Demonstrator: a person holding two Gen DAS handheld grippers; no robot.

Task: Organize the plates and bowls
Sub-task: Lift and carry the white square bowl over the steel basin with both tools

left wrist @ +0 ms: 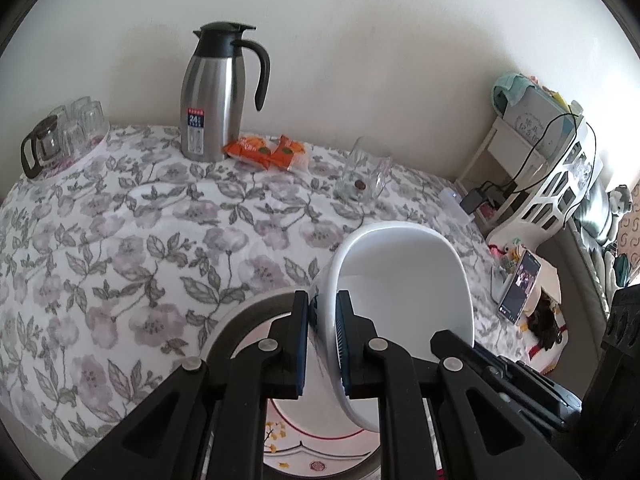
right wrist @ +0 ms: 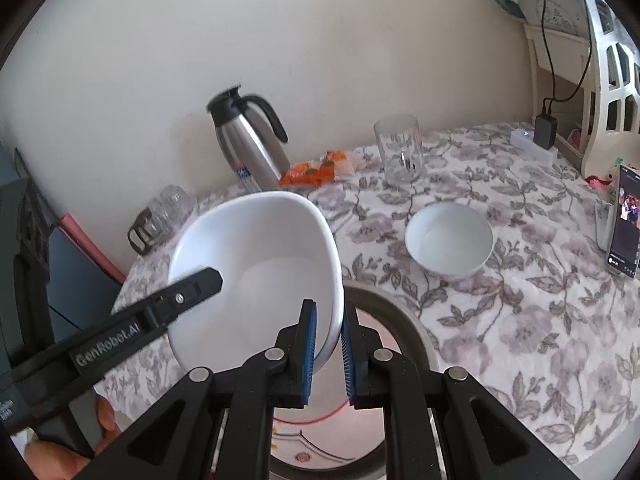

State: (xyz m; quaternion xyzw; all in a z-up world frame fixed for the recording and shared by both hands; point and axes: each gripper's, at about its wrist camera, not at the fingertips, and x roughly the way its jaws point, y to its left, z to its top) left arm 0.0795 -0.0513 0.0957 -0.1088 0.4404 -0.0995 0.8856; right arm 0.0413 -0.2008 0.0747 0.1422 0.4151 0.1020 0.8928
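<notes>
**Overhead: one white bowl pinched from both sides**

Held aloft, tilted on edge, a white ceramic bowl (right wrist: 256,264) sits above a round plate with a grey rim and red-lined floral centre (left wrist: 248,310).

- Left gripper (left wrist: 323,344): jaws closed on the bowl's rim, one blue pad inside the wall, one outside. From the right wrist view its finger reaches into the bowl's left side.
- Right gripper (right wrist: 329,354): blue pads straddle the bowl's lower right rim, one each side; whether they press the wall or only flank it, cannot tell.
- Second white bowl (right wrist: 449,240): upright on the floral tablecloth (left wrist: 120,240), well apart from both grippers, to the right.
- Background on the table: steel thermal jug with black handle (left wrist: 216,92), orange snack packets (left wrist: 266,152), clear drinking glass (right wrist: 398,148), phone propped upright (right wrist: 624,222).
</notes>
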